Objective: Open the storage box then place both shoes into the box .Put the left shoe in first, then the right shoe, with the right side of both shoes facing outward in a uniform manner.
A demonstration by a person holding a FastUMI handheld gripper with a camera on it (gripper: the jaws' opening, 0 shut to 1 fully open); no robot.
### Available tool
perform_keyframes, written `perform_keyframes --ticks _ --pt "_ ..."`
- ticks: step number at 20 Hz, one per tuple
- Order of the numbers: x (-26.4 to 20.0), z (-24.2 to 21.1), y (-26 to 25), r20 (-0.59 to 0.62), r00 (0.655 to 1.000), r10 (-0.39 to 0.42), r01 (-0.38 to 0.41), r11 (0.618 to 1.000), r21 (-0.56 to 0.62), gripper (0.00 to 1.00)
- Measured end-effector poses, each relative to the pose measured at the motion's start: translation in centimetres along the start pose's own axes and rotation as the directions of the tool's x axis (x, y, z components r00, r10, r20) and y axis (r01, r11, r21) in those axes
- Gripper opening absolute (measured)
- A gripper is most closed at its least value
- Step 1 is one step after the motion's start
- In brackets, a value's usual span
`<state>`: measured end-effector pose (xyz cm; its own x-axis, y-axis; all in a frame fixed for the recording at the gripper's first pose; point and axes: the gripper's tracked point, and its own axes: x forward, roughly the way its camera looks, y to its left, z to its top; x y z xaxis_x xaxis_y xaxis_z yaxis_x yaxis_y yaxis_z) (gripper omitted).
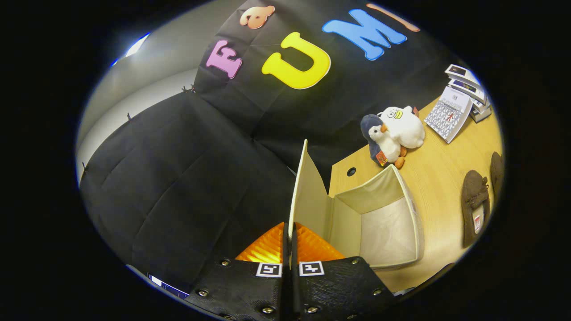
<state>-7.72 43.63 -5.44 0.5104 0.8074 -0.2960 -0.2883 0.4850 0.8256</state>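
Right now my gripper (291,232) is closed down to a thin slit, and its fingers seem to pinch the edge of the storage box's lid (308,191), which stands raised. The storage box (412,209) sits open on the wooden table (441,178), near its back edge. Both brown shoes (475,207) lie beside it toward the table's right edge, past two plush toys (392,133) and a calendar (448,113).

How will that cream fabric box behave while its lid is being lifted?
The storage box looks thin-walled and empty, so probably light and apt to slide or tip. Its lid, pinched upright in the tool, stands flat, suggesting a stiffened panel rather than floppy cloth.
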Motion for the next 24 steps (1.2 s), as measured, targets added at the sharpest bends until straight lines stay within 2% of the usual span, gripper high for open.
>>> perform_keyframes --ticks 5,6,9,10,12,13,17,20,24 --pt "2.4 -2.4 3.8 -0.041 0.999 0.019 -0.025 0.991 -0.135 0.01" --pt "3.0 -3.0 4.6 -0.055 0.998 0.031 -0.040 0.986 -0.160 0.03" --pt "3.8 -4.5 6.7 -0.107 0.992 0.067 -0.092 0.964 -0.250 0.19" --pt "3.7 -4.7 6.9 -0.119 0.990 0.070 -0.102 0.951 -0.292 0.52" --pt "3.5 -5.0 7.3 -0.114 0.991 0.068 -0.106 0.921 -0.375 0.92" --pt "2.9 -4.5 7.4 -0.098 0.993 0.065 -0.100 0.909 -0.404 0.97" --pt "1.1 -2.2 6.0 -0.040 0.998 0.051 -0.064 0.880 -0.471 0.97" --pt "-0.6 0.6 3.4 0.021 1.000 0.005 0.006 0.865 -0.502 0.97" --pt "-3.1 4.0 -0.8 0.086 0.994 -0.068 0.102 0.863 -0.495 0.97"
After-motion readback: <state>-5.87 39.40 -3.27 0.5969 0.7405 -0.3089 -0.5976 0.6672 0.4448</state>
